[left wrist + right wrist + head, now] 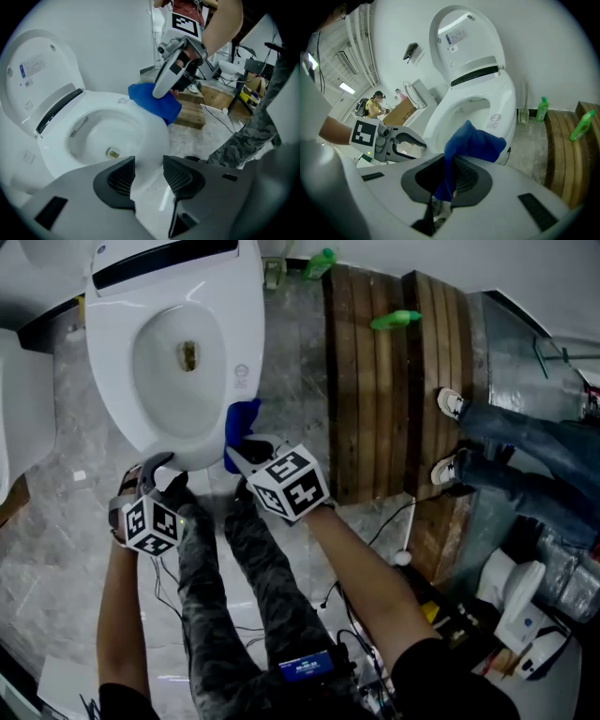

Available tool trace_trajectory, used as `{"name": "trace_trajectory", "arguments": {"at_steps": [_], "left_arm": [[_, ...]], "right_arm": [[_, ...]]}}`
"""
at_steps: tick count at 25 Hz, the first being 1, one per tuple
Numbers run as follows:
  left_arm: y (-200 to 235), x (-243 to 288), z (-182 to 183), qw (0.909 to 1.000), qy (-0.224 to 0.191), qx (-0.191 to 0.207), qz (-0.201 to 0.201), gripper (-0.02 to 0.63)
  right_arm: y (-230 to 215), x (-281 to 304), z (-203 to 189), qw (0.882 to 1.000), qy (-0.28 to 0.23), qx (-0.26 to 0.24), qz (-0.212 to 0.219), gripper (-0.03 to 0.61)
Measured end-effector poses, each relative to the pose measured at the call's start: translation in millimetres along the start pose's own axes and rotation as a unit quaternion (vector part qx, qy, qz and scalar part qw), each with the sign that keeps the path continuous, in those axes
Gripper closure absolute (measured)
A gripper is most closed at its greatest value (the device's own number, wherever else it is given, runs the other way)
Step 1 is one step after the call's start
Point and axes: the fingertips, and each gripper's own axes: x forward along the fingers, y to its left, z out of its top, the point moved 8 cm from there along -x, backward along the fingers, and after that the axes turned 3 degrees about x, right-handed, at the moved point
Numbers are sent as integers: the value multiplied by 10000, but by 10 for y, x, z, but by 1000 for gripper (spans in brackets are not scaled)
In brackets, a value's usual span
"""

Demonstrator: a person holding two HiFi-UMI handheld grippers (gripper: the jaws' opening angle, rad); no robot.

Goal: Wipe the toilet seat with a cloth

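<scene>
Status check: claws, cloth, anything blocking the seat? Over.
Right claw shut on blue cloth, at toilet seat front edge. Left claw open, empty. Lid up; nothing on seat.

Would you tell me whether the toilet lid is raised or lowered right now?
Raised. The lid stands upright behind the seat, which lies uncovered.

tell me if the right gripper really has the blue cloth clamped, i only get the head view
Observer: yes, the right gripper view shows the right gripper shut on the blue cloth, which bunches up past the jaws.
Operator: left one holding anything
Observer: no, the left gripper has its jaws apart and empty; the front of the toilet seat shows through the gap.
Operator: lid up
Observer: yes, the lid stands upright behind the seat.
</scene>
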Motion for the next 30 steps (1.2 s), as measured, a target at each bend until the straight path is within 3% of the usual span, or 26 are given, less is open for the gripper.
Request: {"name": "trace_trajectory", "arguments": {"at_steps": [3, 7, 12, 15, 20, 23, 26, 30], "left_arm": [[11, -77, -1, 9992, 36, -386, -67, 537], [7, -253, 23, 9974, -64, -720, 68, 541], [103, -569, 161, 9949, -203, -688, 713, 588], [204, -714, 291, 9913, -360, -923, 871, 600], [520, -878, 443, 9678, -920, -2034, 1161, 601], [714, -863, 412, 9552, -1109, -2481, 1172, 601], [884, -833, 363, 9513, -1204, -2610, 1112, 601], [1189, -816, 318, 9536, -1275, -2526, 1030, 601]], "right_arm": [[22, -107, 44, 10000, -35, 13, 9, 534], [11, -250, 137, 9999, -132, 12, -5, 534], [-12, -488, 310, 9995, -311, 95, -64, 534], [-35, -631, 422, 9991, -409, 100, -85, 534], [-113, -713, 671, 9981, -553, 105, -232, 534], [-121, -666, 852, 9976, -610, 83, -302, 534], [-126, -559, 1052, 9972, -645, 7, -365, 534], [-209, -310, 1359, 9961, -670, 63, -579, 534]]}}
